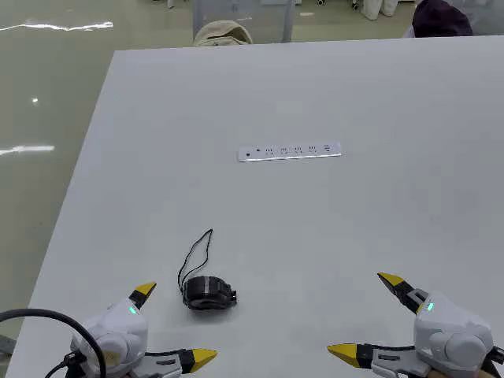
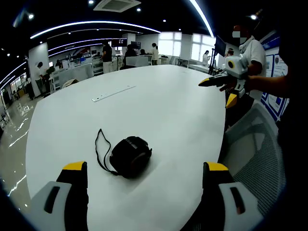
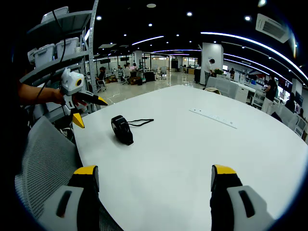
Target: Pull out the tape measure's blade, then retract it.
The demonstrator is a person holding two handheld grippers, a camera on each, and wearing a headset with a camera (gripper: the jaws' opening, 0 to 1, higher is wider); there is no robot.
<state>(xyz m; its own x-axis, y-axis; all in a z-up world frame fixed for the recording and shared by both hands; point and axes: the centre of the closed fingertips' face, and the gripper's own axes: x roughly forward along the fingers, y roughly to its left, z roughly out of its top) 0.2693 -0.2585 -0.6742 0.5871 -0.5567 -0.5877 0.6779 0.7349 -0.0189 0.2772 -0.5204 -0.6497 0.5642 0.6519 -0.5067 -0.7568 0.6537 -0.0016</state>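
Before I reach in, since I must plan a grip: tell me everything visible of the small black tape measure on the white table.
The small black tape measure is a rounded, plastic-looking case, apparently standing on its edge on the white table. No blade is drawn out. A thin black cord loop trails from it across the table. Only the table touches it; the open left gripper hovers nearby.

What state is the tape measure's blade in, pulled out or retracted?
Retracted. The black tape measure lies on the white table with no blade extending from its case; only its thin cord trails out.
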